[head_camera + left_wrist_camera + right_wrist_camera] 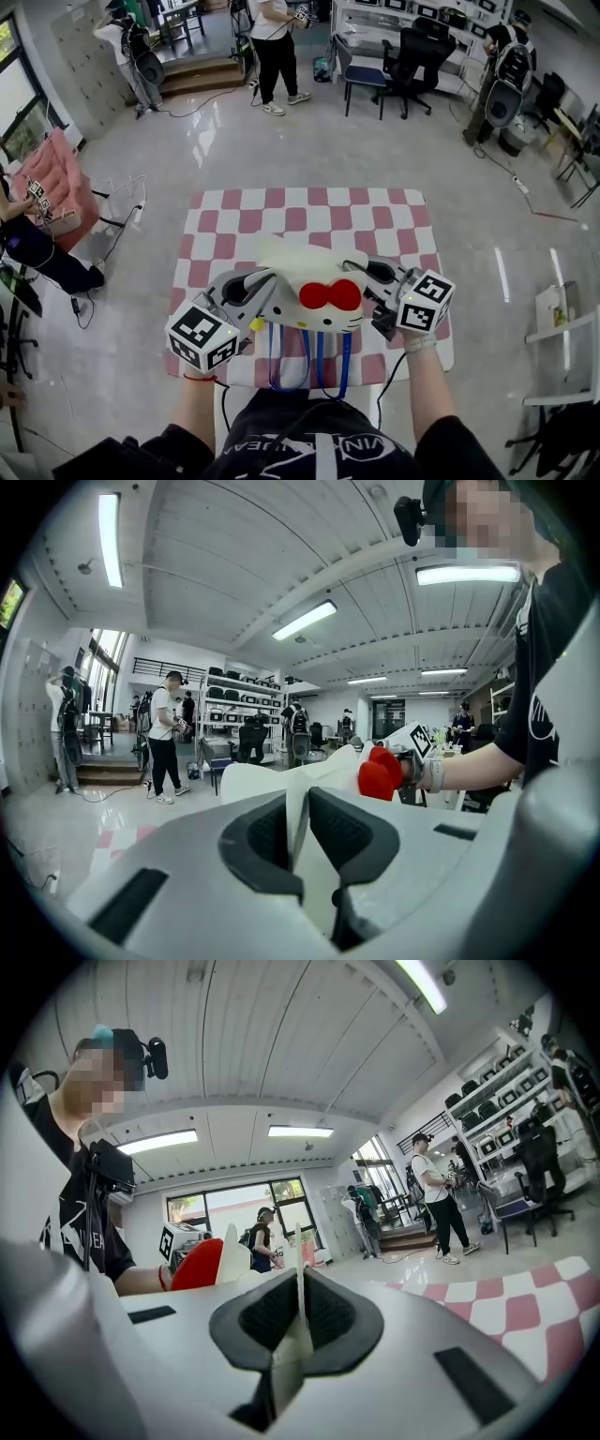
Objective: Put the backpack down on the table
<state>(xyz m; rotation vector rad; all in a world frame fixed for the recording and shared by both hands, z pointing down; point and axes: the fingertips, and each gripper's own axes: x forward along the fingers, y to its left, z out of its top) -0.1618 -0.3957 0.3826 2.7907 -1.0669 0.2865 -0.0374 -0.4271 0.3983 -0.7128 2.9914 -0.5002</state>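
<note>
A white cat-face backpack (305, 277) with a red bow (330, 295) hangs in the air over the near part of the pink-and-white checked table (300, 211). Its blue straps (319, 361) dangle toward me. My left gripper (261, 289) is shut on the bag's left edge, and my right gripper (364, 274) is shut on its right edge. In the left gripper view the left gripper (298, 819) pinches white fabric, with the bow (380, 772) beyond it. In the right gripper view the right gripper (300, 1314) clamps a thin white fold, with the bow (195, 1265) to its left.
The table stands on a grey floor. A pink chair (58, 183) and cables lie to the left. A white stand (562, 319) is at the right. People (274, 42), office chairs (408, 56) and shelves are far behind.
</note>
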